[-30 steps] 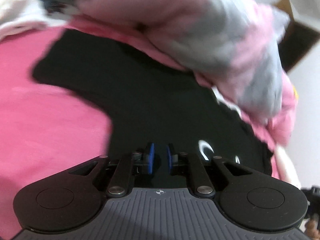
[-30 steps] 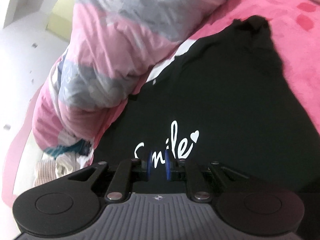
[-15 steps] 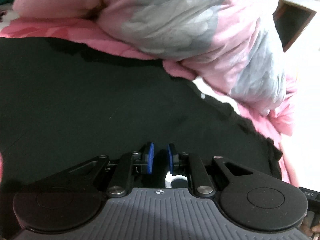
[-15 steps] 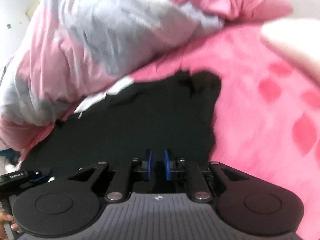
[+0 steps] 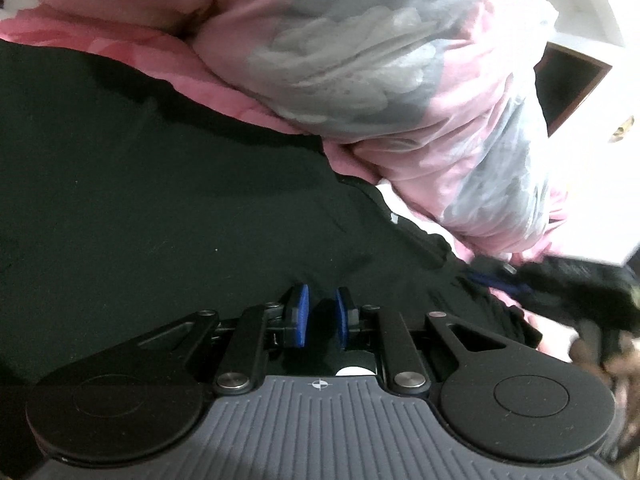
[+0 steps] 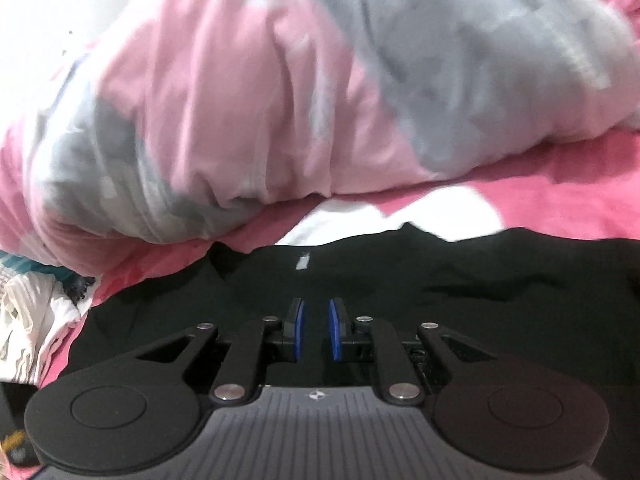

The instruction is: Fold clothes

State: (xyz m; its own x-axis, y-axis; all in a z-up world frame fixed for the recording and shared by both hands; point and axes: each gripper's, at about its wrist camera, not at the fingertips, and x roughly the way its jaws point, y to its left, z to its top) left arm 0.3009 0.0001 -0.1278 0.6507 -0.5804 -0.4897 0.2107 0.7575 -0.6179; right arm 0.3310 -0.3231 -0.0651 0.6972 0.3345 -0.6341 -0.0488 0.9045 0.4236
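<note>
A black T-shirt (image 5: 160, 200) lies spread flat on a pink bed sheet (image 5: 120, 44). My left gripper (image 5: 320, 296) hovers low over the shirt's cloth near its collar edge, its blue pads a narrow gap apart with nothing between them. In the right wrist view the shirt (image 6: 480, 280) fills the lower half, and its neck label (image 6: 303, 261) shows just ahead of my right gripper (image 6: 315, 308). That gripper's pads also stand slightly apart and hold nothing.
A bulky pink and grey duvet (image 5: 360, 60) (image 6: 280, 80) is heaped right behind the collar. Crumpled white clothes (image 6: 24, 312) lie at the left. A dark blurred shape (image 5: 560, 280) sits at the right edge. A dark cabinet opening (image 5: 568, 84) stands beyond the bed.
The right gripper swung from the printed front past the shirt's edge to the collar and its label. The left gripper slid over the shirt toward the collar, then held still. The jaws kept their gap.
</note>
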